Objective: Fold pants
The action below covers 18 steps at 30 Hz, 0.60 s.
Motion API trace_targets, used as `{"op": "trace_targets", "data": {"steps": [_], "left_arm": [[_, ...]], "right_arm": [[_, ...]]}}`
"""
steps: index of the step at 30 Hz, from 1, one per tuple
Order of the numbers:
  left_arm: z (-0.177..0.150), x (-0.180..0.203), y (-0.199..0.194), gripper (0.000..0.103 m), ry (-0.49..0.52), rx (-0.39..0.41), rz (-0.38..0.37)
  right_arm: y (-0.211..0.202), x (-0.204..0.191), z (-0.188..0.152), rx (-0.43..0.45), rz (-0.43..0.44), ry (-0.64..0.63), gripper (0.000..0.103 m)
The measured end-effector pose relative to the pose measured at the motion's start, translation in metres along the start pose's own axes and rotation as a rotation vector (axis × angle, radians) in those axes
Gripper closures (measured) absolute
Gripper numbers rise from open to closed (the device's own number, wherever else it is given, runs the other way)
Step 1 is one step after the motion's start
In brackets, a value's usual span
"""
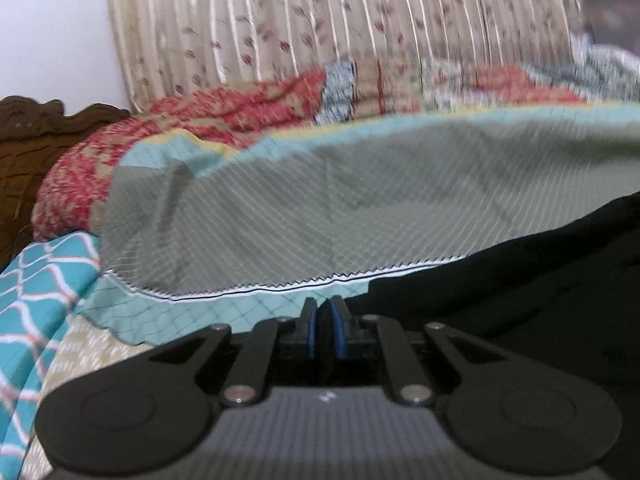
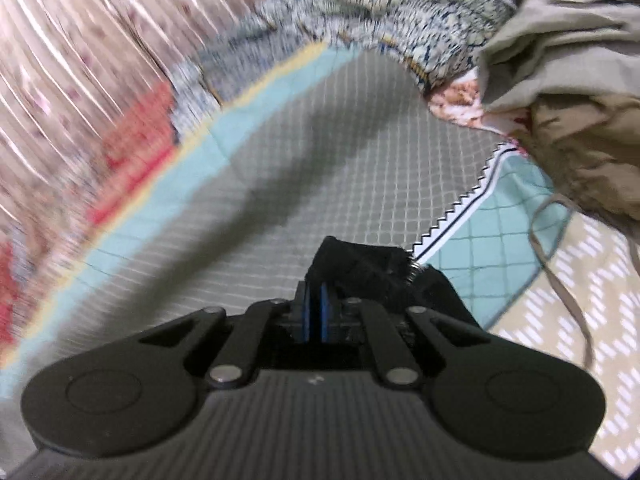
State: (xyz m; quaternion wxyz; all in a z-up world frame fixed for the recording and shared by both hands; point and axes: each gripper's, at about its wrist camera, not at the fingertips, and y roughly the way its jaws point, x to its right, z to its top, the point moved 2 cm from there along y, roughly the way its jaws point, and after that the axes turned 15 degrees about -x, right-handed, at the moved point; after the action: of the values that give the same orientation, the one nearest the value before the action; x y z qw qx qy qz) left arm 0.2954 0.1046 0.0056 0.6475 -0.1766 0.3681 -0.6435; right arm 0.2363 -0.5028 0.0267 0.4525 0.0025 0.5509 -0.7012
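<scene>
Your left gripper (image 1: 323,320) has its jaws drawn together, the blue pads (image 1: 340,332) almost touching. Dark cloth sits in the thin gap between them, and the black pants (image 1: 520,280) spread away from that point toward the right of the left wrist view, so it reads as gripping an edge of the pants. The pants lie low across the bedspread (image 1: 300,208), covering its near right part and overlapping the white zigzag trim (image 1: 280,286) along its near edge.

Your right gripper (image 2: 314,304) is also closed, and here the hold is plain: a bunched fold of the pants (image 2: 360,268) rises out from between the blue pads (image 2: 325,312) and drapes off to the right over the linkage. That bunch hangs just above the grey gridded middle of the bedspread (image 2: 320,140), close to its zigzag-trimmed edge (image 2: 460,208).

Past the far edge of the bedspread, in the left wrist view, a red and patterned quilt (image 1: 200,120) is heaped along a pleated floral curtain (image 1: 320,20), with a brown carved headboard (image 1: 32,140) at the far left. A teal diamond-print sheet (image 1: 40,280) lies beside the bedspread's left edge.

In the right wrist view a pile of beige and tan clothes (image 2: 560,100) sits at the right edge of the bedspread, a thin drawstring (image 2: 560,240) trailing down from it onto a cream patterned sheet (image 2: 580,320). Both views are blurred toward the far side.
</scene>
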Motion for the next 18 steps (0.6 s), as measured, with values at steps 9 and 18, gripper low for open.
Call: {"op": "trace_targets", "data": {"steps": [9,18], "left_arm": [[-0.073,-0.016,-0.077,0.096,-0.123,-0.040,-0.081],[-0.132,-0.033,-0.114,0.081,-0.285,-0.180,-0.135]], "right_arm": [[-0.078,0.076,-0.057,-0.013,0.157,0.131,0.096],[-0.099,0.124,-0.120,-0.048,0.100,0.184,0.095]]}}
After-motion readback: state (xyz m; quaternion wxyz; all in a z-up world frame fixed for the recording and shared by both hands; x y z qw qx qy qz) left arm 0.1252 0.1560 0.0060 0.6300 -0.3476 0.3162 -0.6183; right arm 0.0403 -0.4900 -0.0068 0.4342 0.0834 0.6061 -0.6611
